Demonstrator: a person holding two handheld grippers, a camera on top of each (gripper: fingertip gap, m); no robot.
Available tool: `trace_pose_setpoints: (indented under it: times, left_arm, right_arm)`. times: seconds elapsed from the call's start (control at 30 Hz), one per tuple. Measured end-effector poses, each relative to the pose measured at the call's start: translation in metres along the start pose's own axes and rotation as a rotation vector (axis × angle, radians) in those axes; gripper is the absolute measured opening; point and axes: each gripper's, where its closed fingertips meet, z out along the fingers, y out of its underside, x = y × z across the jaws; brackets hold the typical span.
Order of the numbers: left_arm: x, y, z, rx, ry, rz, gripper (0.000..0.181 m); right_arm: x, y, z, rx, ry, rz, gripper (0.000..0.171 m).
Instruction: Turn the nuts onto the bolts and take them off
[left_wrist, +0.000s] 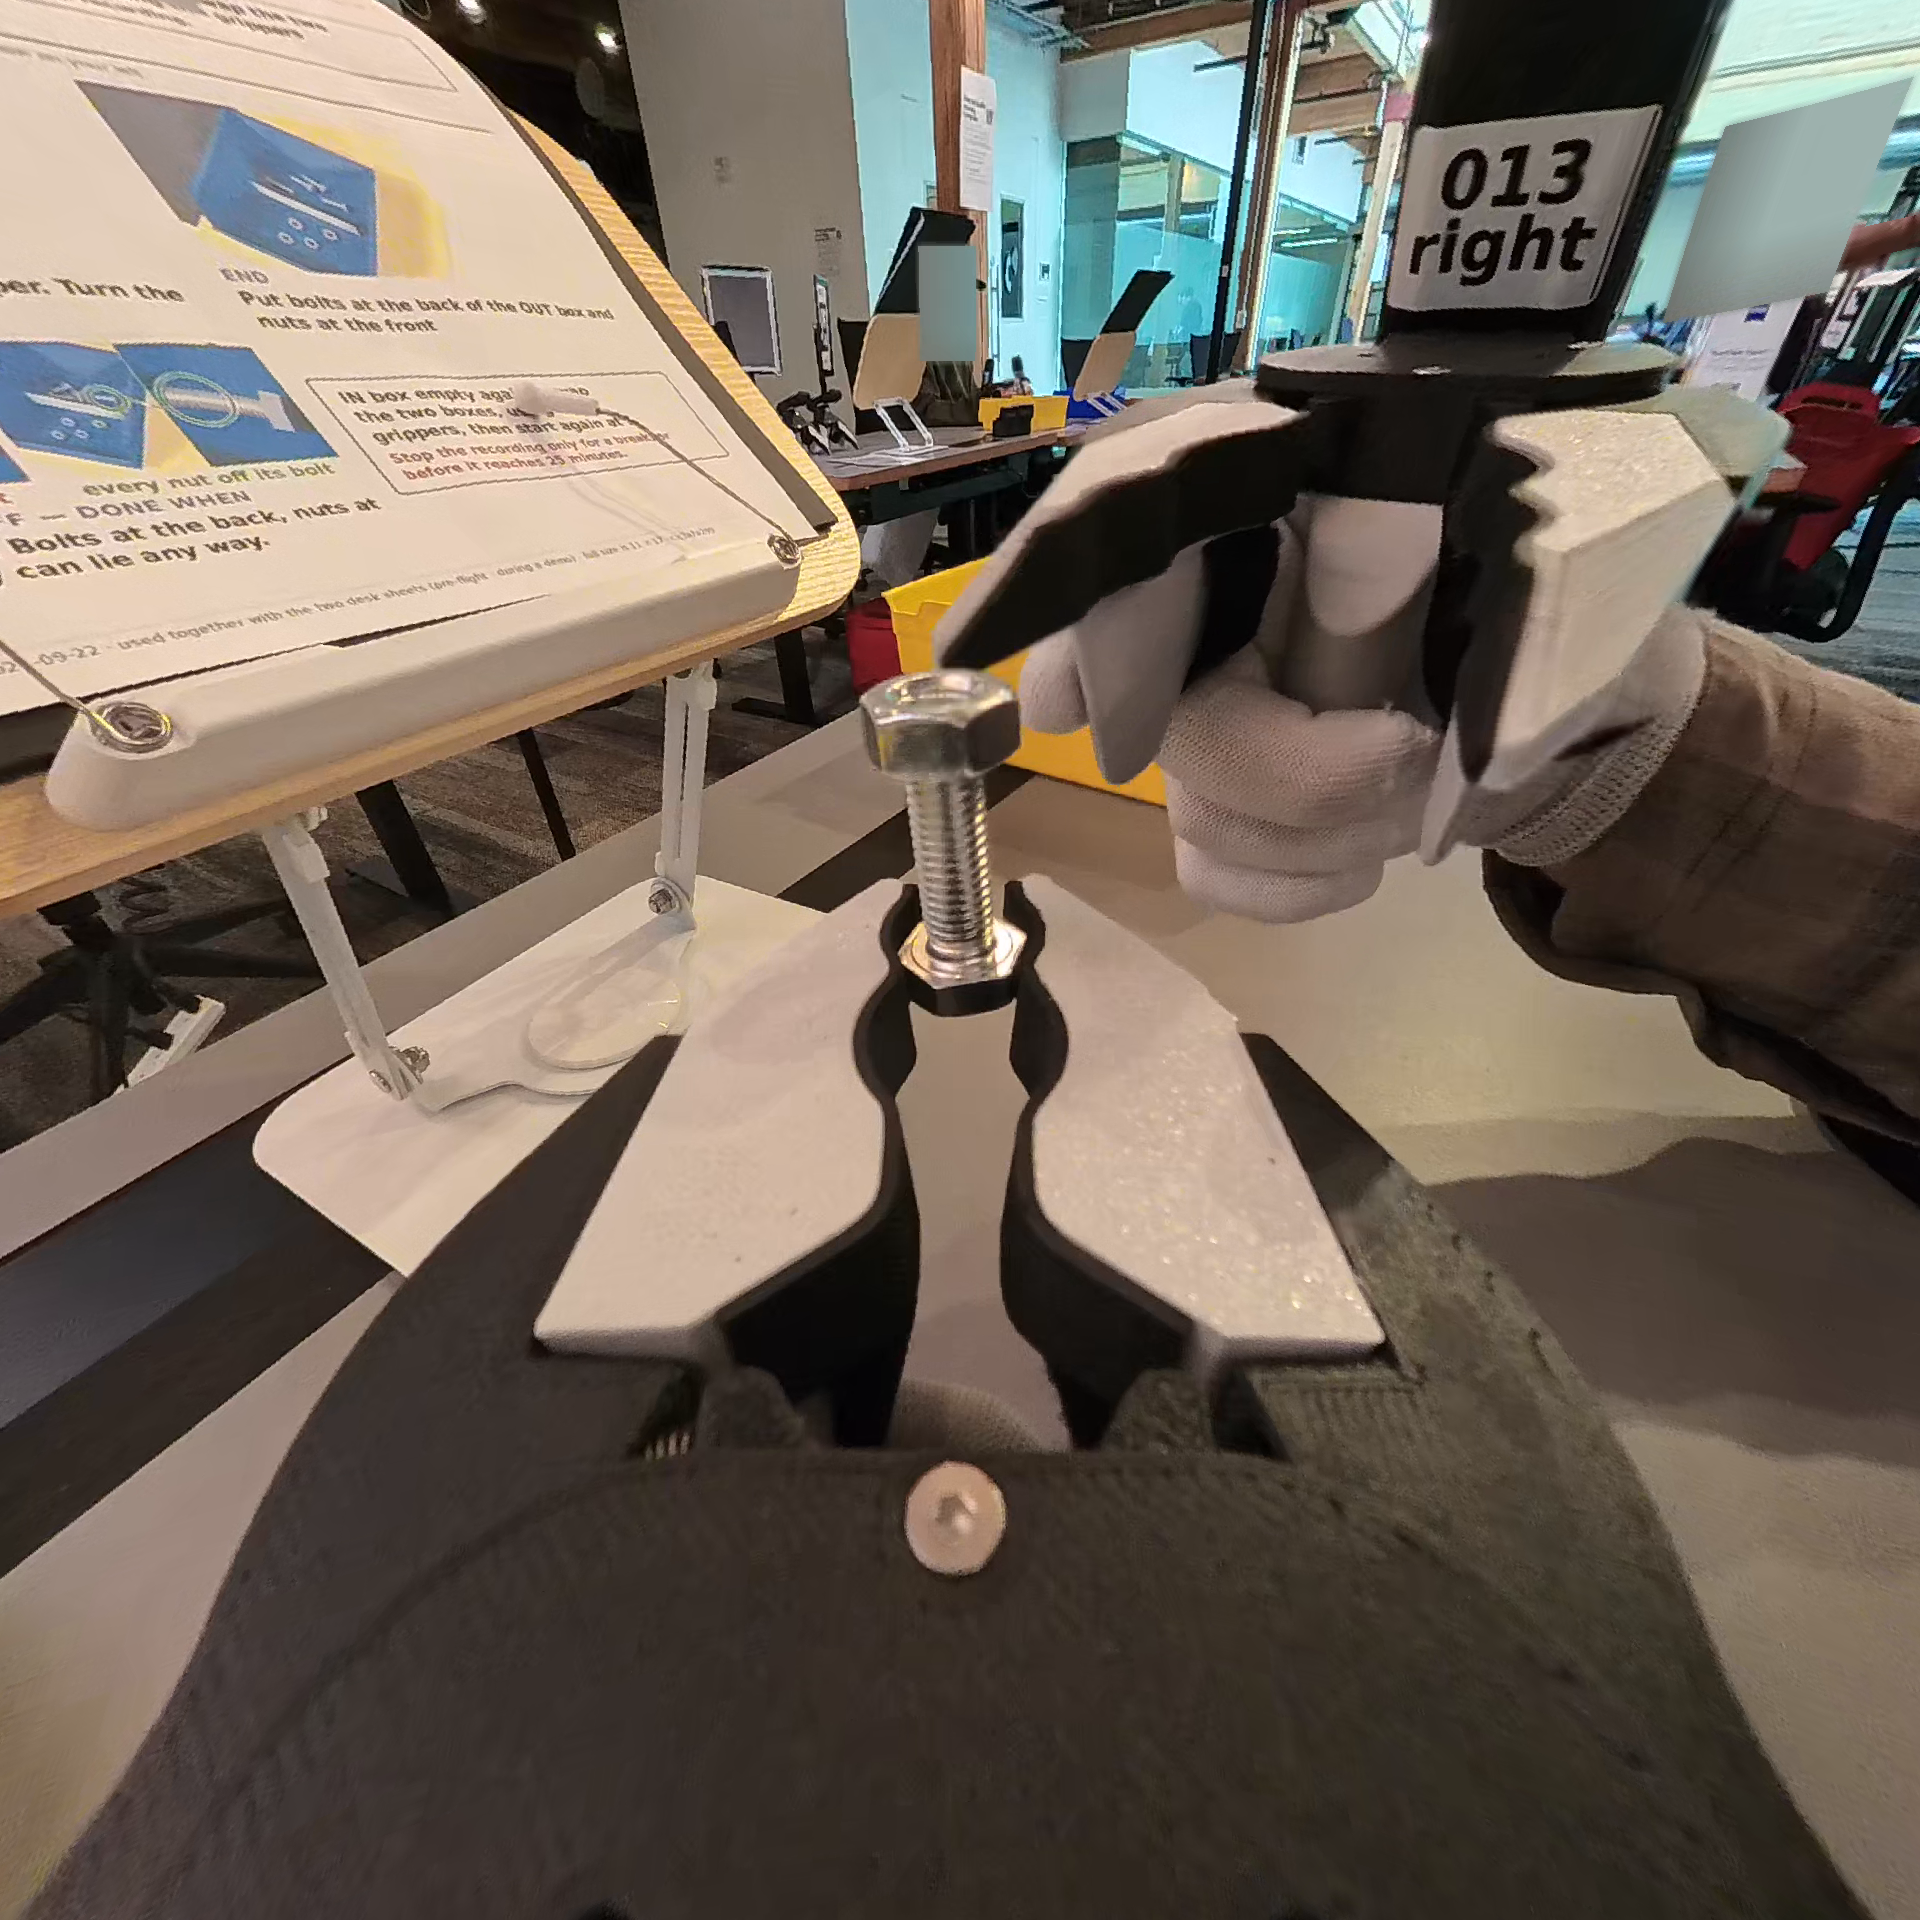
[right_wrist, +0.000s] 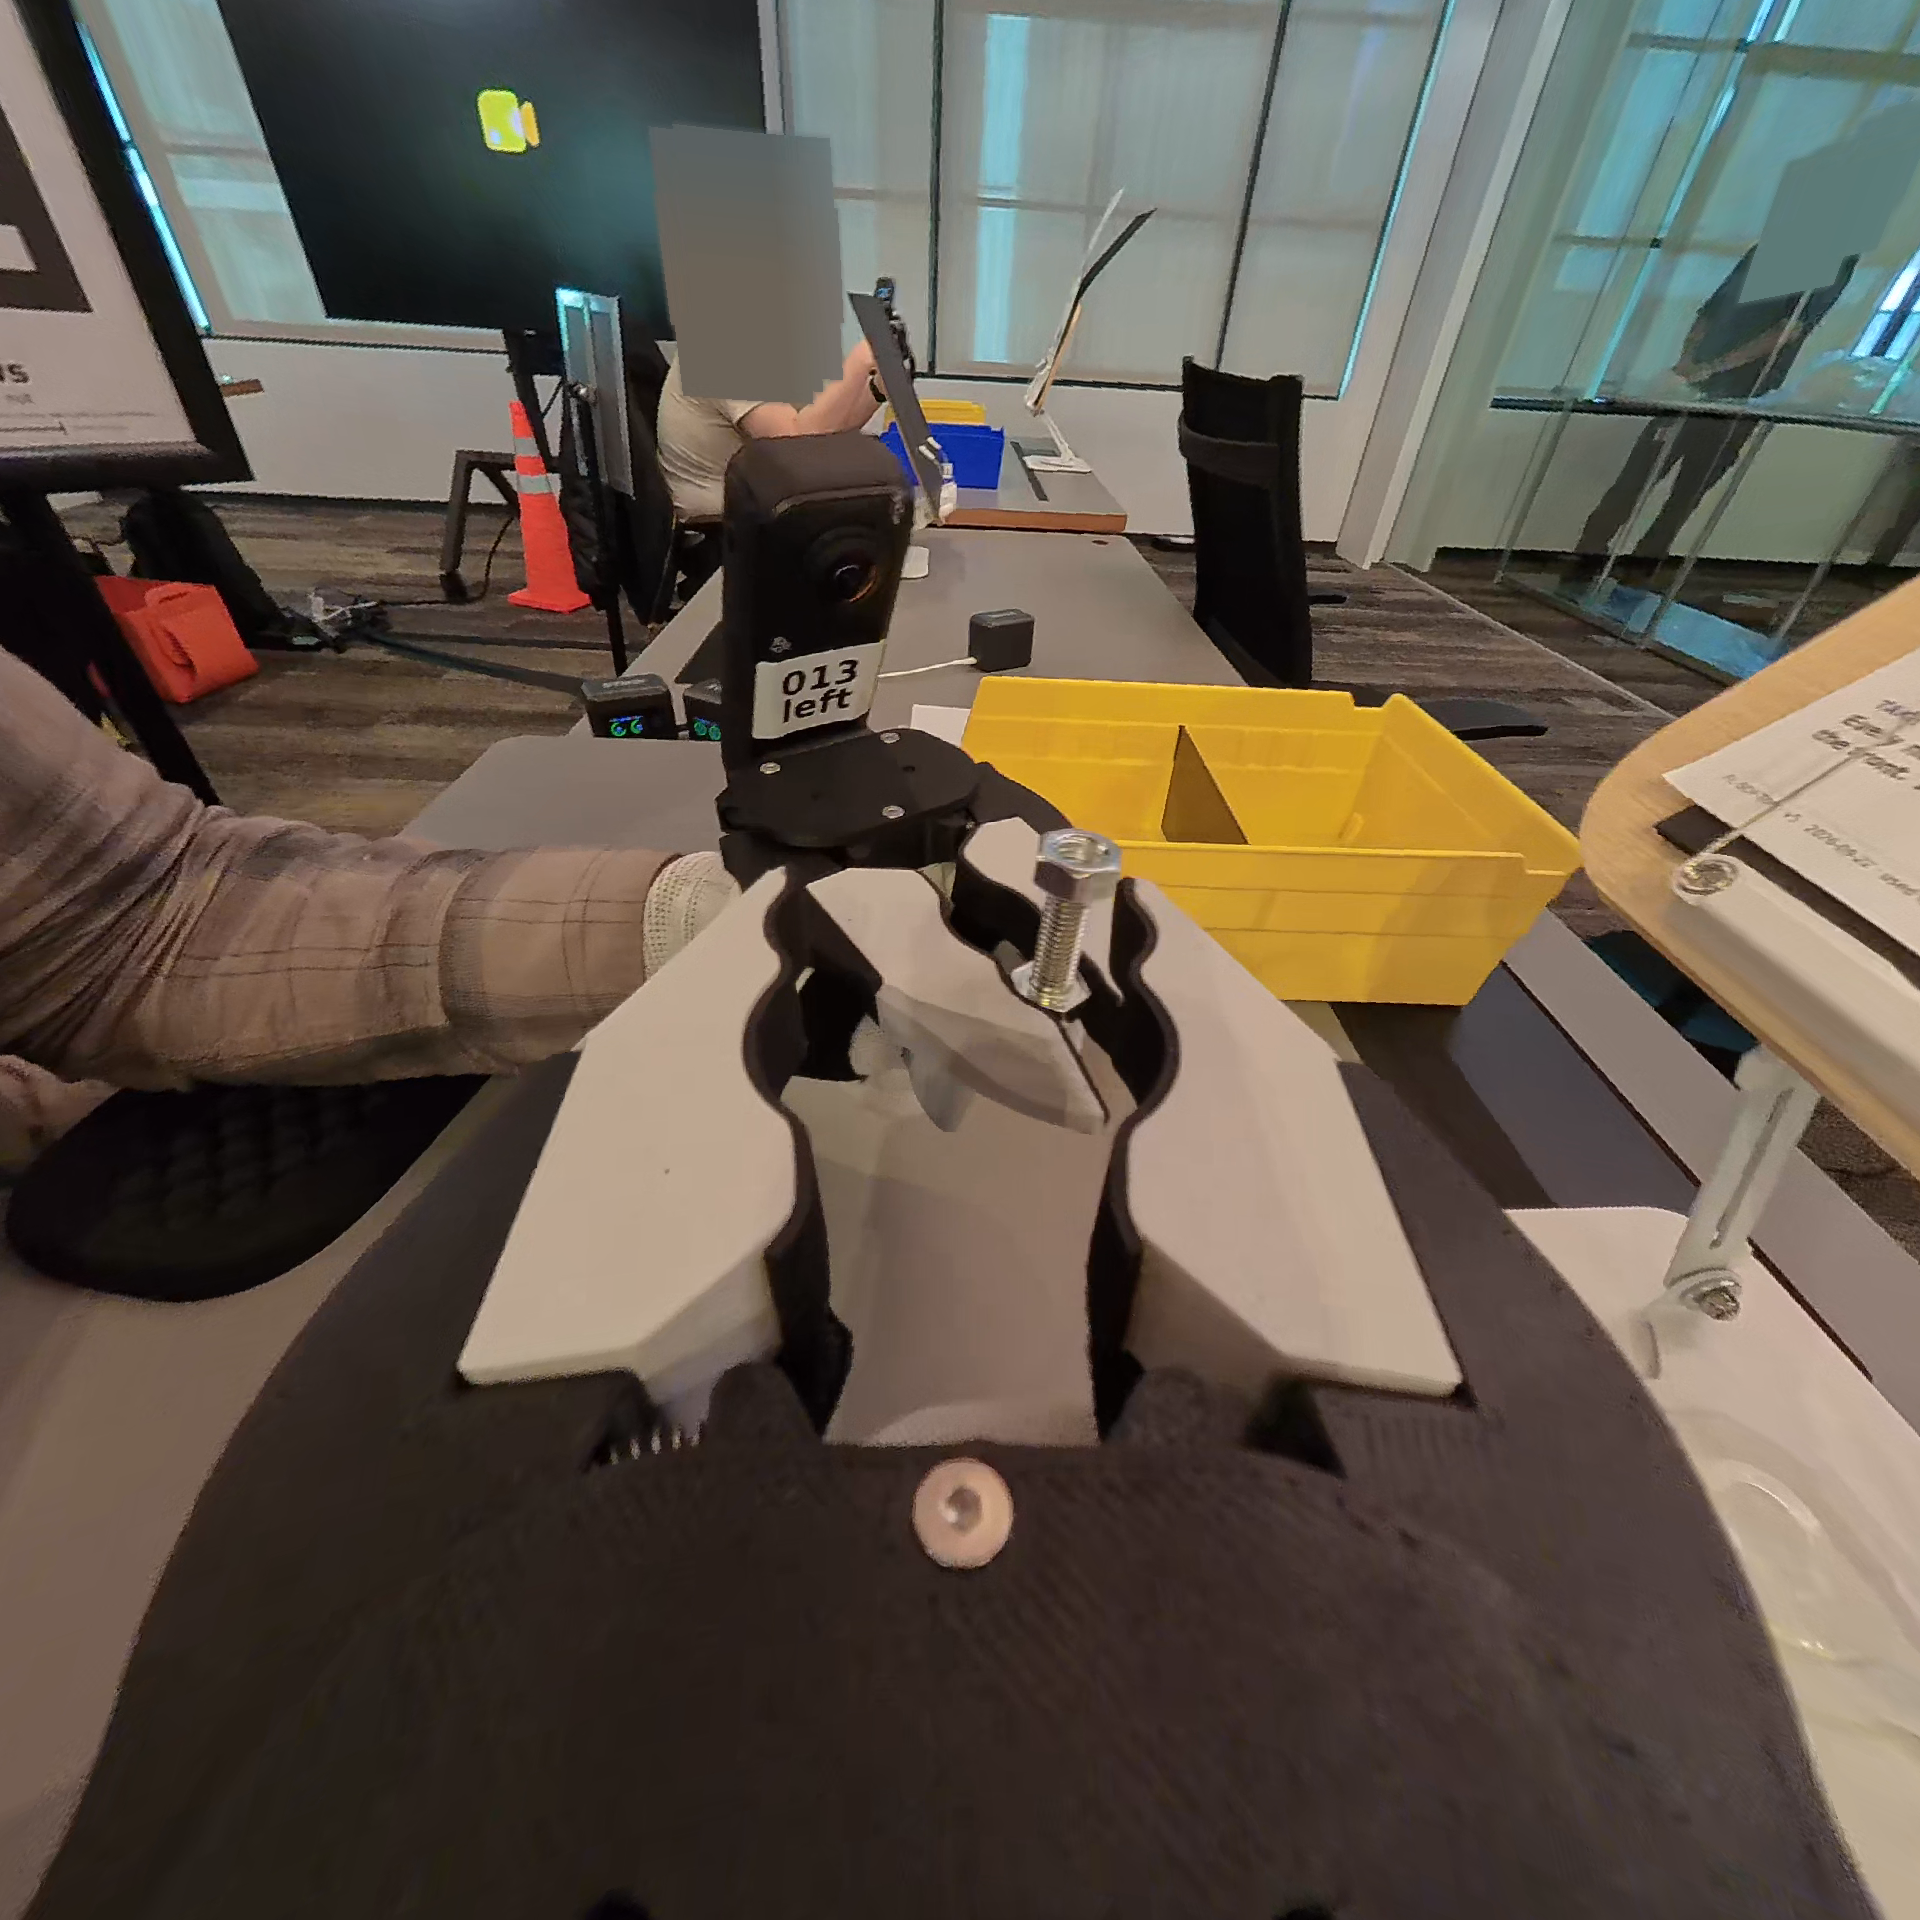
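Left wrist view only: the right claw (left_wrist: 1195, 717) from the front, tilted, held by a white-gloved hand (left_wrist: 1288, 790); one fingertip (left_wrist: 961, 649) hangs just above the bolt's (left_wrist: 951, 862) top, and whether it touches I cannot tell.
Right wrist view only: a yellow bin (right_wrist: 1382, 935) with a divider, on the desk (right_wrist: 1101, 613) beyond the bolt (right_wrist: 1070, 925); the left claw's (right_wrist: 1049, 1023) camera block and a plaid sleeve (right_wrist: 312, 935) behind it.
Both views: an instruction sheet on a tilted wooden stand (left_wrist: 665, 343) (white base on the desk).
Counts: one bolt; two nuts on it, the upper nut (left_wrist: 940, 717) and the lower nut (left_wrist: 961, 956); two claws; one yellow bin.
Bolt's look: bright silver, threaded shank bare between the nuts, standing upright.
Bolt's place: above the desk, at the tip of the left claw (left_wrist: 961, 971).
Left claw: fingers narrowed, clamped on the bolt's lower end at the lower nut.
Right claw: spread wide, nothing between its fingers (bolt just beyond its right fingertip in its own view).
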Motion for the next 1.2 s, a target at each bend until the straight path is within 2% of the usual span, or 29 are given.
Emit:
trace_pose_setpoints:
  times: [0.2, 0.37, 0.43, 0.6, 0.73, 0.83, 0.93, 1.0, 1.07, 1.17, 1.2]
  left_arm:
    - [0.001, 0.0, 0.0, -0.003, 0.0, 0.004, 0.015]
    - [0.0, 0.001, 0.0, -0.006, -0.001, -0.001, 0.015]
    - [0.0, 0.001, 0.0, -0.006, -0.001, 0.001, 0.015]
    - [0.001, 0.0, 0.0, -0.006, 0.001, 0.003, 0.015]
    - [0.0, 0.001, 0.0, -0.01, -0.001, 0.003, 0.015]
    - [-0.001, 0.0, -0.001, -0.007, -0.003, 0.0, 0.015]
    - [0.0, 0.0, 0.0, -0.007, -0.001, 0.001, 0.015]
    - [0.001, 0.0, 0.0, -0.008, 0.003, 0.002, 0.015]
    - [0.002, 0.001, 0.001, -0.012, 0.003, 0.005, 0.015]
    - [0.0, 0.002, 0.0, -0.019, -0.003, 0.004, 0.015]
    - [-0.001, 0.003, 0.0, -0.023, -0.01, 0.001, 0.015]
  right_arm:
    - [-0.003, -0.002, 0.001, 0.0, -0.011, -0.001, 0.064]
    - [-0.019, 0.0, 0.002, -0.015, -0.086, -0.031, 0.056]
    - [-0.013, -0.002, 0.0, -0.004, -0.058, -0.027, 0.055]
    - [-0.002, -0.002, 0.002, 0.001, -0.002, 0.005, 0.079]
    - [-0.015, -0.001, 0.004, -0.015, -0.053, -0.024, 0.075]
    - [-0.02, -0.002, 0.0, -0.01, -0.086, -0.034, 0.06]
    - [-0.012, -0.006, -0.002, 0.015, -0.054, -0.015, 0.064]
    - [-0.007, -0.005, -0.001, 0.017, -0.024, -0.007, 0.076]
    - [-0.008, -0.001, 0.002, -0.006, -0.031, -0.002, 0.08]
    - [-0.016, 0.001, 0.004, -0.018, -0.065, -0.023, 0.075]
    - [-0.02, 0.002, 0.003, -0.021, -0.09, -0.029, 0.066]
